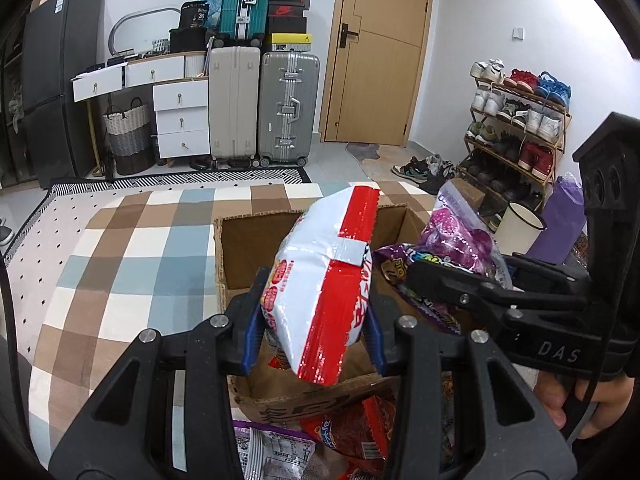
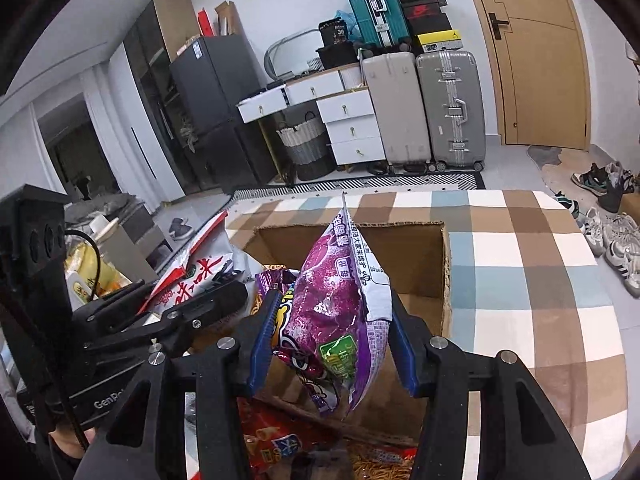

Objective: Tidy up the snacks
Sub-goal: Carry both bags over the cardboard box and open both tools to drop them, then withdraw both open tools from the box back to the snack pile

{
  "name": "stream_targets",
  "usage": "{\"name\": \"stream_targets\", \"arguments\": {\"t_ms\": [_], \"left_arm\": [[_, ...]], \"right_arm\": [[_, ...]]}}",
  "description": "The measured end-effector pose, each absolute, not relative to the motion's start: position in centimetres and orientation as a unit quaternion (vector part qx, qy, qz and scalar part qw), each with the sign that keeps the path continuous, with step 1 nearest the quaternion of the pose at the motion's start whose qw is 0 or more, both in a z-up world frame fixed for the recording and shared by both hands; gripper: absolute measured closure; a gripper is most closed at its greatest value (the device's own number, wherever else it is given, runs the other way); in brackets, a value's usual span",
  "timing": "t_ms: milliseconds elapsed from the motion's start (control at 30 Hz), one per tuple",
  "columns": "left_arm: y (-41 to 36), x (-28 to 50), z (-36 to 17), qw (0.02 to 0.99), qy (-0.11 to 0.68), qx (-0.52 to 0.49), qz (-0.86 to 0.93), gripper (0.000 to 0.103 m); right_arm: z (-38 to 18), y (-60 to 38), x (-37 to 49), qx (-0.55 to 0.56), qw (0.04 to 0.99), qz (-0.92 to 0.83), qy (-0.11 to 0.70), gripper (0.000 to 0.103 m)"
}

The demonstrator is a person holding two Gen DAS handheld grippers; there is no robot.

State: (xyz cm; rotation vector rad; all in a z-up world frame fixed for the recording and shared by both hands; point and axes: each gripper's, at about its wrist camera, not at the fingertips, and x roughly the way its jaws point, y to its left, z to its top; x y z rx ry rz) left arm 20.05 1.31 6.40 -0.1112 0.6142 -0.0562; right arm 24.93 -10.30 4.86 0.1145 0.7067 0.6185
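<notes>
My left gripper [image 1: 312, 320] is shut on a white and red snack bag [image 1: 324, 276] and holds it over an open cardboard box [image 1: 240, 240] on the checkered cloth. My right gripper [image 2: 332, 344] is shut on a purple snack bag [image 2: 336, 312] and holds it over the same box [image 2: 424, 256]. In the left wrist view the right gripper [image 1: 432, 276] and its purple bag [image 1: 452, 232] are to the right. In the right wrist view the left gripper [image 2: 224, 292] and its white and red bag [image 2: 196, 268] are to the left.
More snack packs lie near the box's front edge: a red one [image 1: 352, 436] and a purple-white one [image 1: 272, 452]. The checkered cloth [image 1: 120, 260] spreads to the left. Suitcases [image 1: 288, 108], white drawers [image 1: 180, 116] and a shoe rack [image 1: 516, 128] stand behind.
</notes>
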Motion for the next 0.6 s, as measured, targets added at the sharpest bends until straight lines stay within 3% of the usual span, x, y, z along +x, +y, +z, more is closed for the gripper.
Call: {"name": "stream_targets", "arguments": {"t_ms": [400,467,600], "left_arm": [[1.9,20.3,5.4,0.947,0.315,-0.062,-0.019,0.062],[2.1,20.0,5.7,0.948,0.312,-0.065,-0.02,0.045],[2.8,18.9,6.8,0.951,0.299,-0.077,-0.013,0.027]], "right_arm": [[4.0,-10.7,25.0,0.05,0.894,0.291,0.337,0.05],[4.3,-10.8,24.6,0.046,0.895,0.296,0.33,0.05],[4.9,-11.5,24.1,0.05,0.901,0.29,0.318,0.032]]}}
